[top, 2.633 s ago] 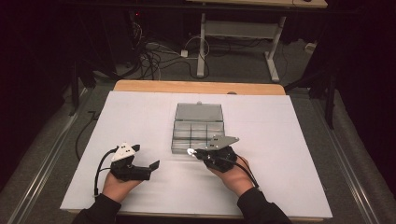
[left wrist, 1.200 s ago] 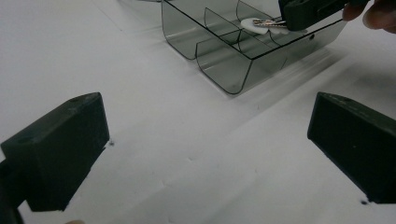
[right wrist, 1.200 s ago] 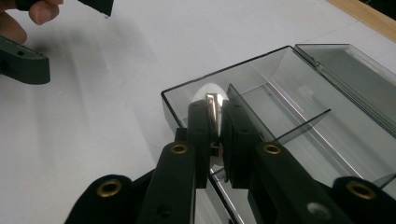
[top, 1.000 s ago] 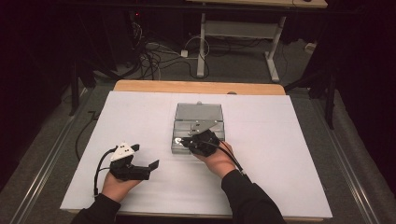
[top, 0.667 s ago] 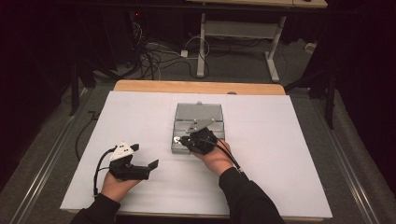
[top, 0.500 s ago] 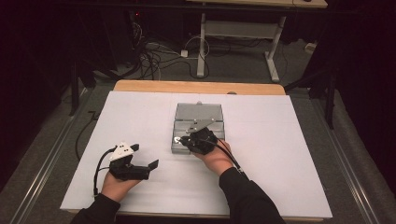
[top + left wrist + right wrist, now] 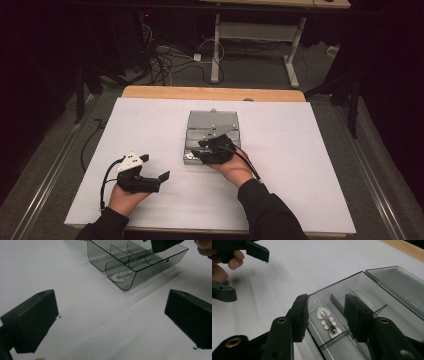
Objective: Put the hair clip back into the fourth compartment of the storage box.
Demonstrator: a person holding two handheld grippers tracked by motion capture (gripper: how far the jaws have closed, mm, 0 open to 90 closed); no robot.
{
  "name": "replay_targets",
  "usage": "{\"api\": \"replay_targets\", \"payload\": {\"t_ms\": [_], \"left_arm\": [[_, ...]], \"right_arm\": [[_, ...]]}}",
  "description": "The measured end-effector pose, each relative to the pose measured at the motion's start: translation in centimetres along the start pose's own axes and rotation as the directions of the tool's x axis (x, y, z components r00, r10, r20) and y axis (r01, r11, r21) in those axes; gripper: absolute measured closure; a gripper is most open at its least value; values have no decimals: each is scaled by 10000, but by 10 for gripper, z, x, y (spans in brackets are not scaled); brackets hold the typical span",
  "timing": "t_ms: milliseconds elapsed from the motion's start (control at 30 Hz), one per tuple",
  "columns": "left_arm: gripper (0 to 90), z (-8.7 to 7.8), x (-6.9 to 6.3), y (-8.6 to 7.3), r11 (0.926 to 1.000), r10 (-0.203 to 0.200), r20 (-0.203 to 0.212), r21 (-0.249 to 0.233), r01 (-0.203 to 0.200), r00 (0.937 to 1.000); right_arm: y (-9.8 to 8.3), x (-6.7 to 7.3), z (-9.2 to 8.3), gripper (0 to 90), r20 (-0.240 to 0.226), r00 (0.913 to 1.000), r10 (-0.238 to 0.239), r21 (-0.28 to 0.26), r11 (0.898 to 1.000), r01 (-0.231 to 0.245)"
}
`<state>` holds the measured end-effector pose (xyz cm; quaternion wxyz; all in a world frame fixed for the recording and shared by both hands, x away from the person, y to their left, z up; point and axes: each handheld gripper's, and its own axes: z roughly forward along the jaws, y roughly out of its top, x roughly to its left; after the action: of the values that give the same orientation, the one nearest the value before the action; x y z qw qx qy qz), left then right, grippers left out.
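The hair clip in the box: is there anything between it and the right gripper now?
Nothing visible stands between them. The hair clip lies flat in a compartment of the clear box, whose lid is open. The right gripper hangs above it; its jaws have just been opening and are apart, nothing between them.

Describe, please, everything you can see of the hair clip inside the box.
The hair clip is white, shaped like a small cloud or flower, with a silver metal clasp along its middle. It lies flat on the floor of a near corner compartment of the clear, smoky plastic organizer box, metal side up. The right gripper hovers above it; its jaws have just been opening and do not touch the clip. Nothing else shares its compartment.
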<state>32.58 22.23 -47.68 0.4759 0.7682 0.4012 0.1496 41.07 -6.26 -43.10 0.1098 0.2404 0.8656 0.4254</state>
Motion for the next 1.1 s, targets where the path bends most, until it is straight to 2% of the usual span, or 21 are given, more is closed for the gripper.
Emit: {"api": "replay_targets", "payload": {"t_ms": [167, 433, 833, 1000, 1100], "left_arm": [[0, 0, 0, 0, 9999, -159, 154, -28, 159, 9998], [0, 2, -1, 0, 10000, -47, 72, -15, 47, 10000], [0, 3, -1, 0, 10000, 8, 7, 22, -8, 10000], [0, 3, 0, 0, 10000, -5, 9, -3, 5, 10000], [0, 2, 0, 0, 10000, -17, 16, -28, 17, 10000]], "right_arm": [[-5, -1, -12, 440, -14, 9999, 115, -38, 9999, -115], [-24, -4, -34, 266, 8, 9986, 530, -209, 9984, -530], [-56, -7, -59, 86, 809, 9940, 739, -614, 9957, -690], [-67, -8, -66, 8, 1029, 9914, 810, -552, 9956, -756], [-74, -8, -69, 2, 1258, 9881, 888, -548, 9951, -825]]}}
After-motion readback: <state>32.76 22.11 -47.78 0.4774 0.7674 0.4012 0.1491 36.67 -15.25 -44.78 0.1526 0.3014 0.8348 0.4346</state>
